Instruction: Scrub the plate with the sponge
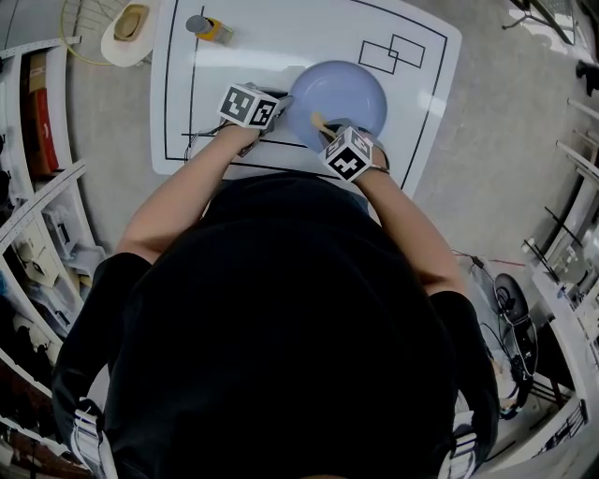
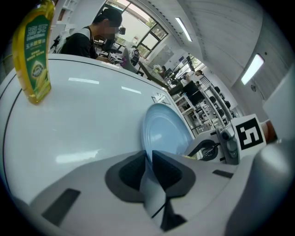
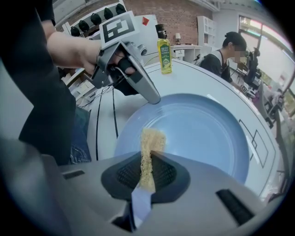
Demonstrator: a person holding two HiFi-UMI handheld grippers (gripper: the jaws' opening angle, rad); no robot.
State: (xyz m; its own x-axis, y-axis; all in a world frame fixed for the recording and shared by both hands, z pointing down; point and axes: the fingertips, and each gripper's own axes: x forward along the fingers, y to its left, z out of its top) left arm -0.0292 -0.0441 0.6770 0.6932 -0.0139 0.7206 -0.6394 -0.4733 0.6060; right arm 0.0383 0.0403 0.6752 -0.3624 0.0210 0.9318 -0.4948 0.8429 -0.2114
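A pale blue plate [image 1: 339, 94] lies on the white table, also seen as plate [image 3: 203, 133] and, edge-on, plate [image 2: 162, 132]. My left gripper [image 2: 147, 171] is shut on the plate's near-left rim; in the head view it is left gripper [image 1: 278, 109], and in the right gripper view left gripper [image 3: 156, 98]. My right gripper [image 3: 146, 173] is shut on a thin yellow sponge [image 3: 150, 146], whose tip rests on the plate's near inner surface. The head view shows the right gripper [image 1: 328, 129] at the plate's near edge, with the sponge [image 1: 319, 122] poking out.
A yellow dish-soap bottle [image 2: 32, 55] stands at the table's far left, bottle [image 3: 163, 54], bottle [image 1: 208, 28]. Black lines mark the white table [image 1: 281, 47]. A tan cap [image 1: 129, 23] lies beyond it. Shelves line both sides; seated people work at desks behind.
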